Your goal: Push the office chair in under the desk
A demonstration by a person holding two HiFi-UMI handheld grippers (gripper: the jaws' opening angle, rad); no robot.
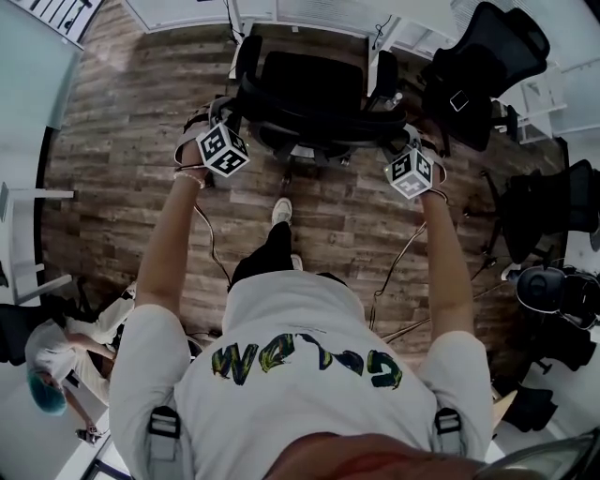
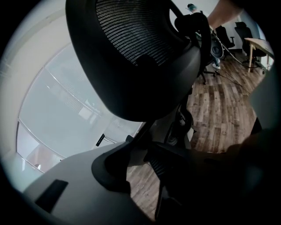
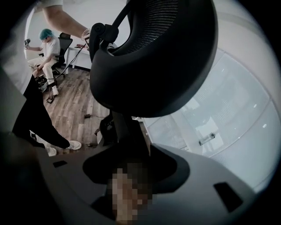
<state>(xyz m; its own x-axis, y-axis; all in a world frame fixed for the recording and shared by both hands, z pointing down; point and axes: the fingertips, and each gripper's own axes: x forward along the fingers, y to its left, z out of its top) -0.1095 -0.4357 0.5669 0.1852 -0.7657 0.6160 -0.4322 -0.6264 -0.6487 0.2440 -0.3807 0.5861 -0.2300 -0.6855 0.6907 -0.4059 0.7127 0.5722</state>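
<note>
Left gripper [image 1: 228,120] is clamped half-wide on the backrest of the black mesh office chair [image 1: 309,80], which sits just short of the far white desk [image 1: 319,17]. Right gripper [image 1: 405,142] grips the backrest wider. Uneven shoving could swing the chair, so its armrests clip the desk.

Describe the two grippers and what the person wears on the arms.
The left gripper and right gripper each have grey jaws and a cube with black-and-white square markers; a dark cable hangs from each. The person wears a white short-sleeved T-shirt and a bead bracelet on the left wrist.
</note>
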